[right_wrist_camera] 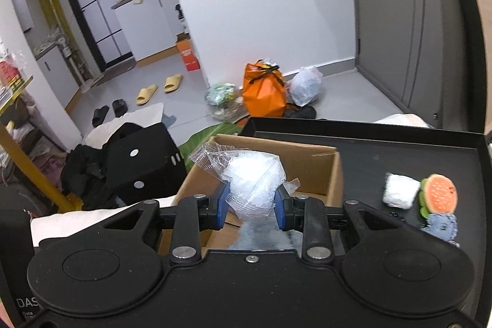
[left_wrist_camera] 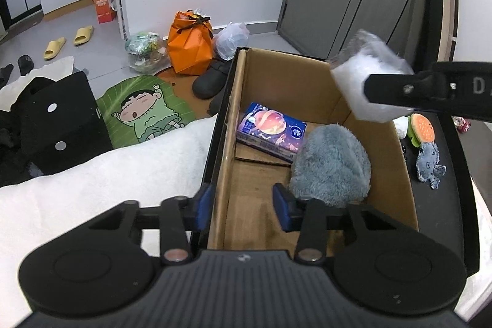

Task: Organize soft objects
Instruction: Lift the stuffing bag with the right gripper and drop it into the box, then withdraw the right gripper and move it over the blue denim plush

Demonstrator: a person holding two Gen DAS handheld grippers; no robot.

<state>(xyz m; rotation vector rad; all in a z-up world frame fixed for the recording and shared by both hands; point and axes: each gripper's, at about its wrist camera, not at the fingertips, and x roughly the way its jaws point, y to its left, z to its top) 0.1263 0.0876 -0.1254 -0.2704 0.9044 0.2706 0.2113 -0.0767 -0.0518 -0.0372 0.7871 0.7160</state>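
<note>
So the cardboard box (left_wrist_camera: pixel 307 76) has a fluffy grey-blue plush (left_wrist_camera: pixel 332 162) and a purple tissue pack (left_wrist_camera: pixel 270 129) in it, pack at the far side. The right gripper (right_wrist_camera: pixel 250 202) is clamped on a clear bag of white stuffing (right_wrist_camera: pixel 255 183) over the box. The left gripper (left_wrist_camera: pixel 243 205) sits apart, straddling the box's near-left wall, squeezing nothing. A burger toy (left_wrist_camera: pixel 422 128) sits on the black tray (left_wrist_camera: pixel 442 205) to the right.

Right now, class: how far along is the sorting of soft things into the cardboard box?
Done: blue fluffy toy and tissue pack lie in the cardboard box. In hand: the right gripper carries a clear-wrapped white bundle. Left: a white packet, burger plush and denim toy outside.
</note>
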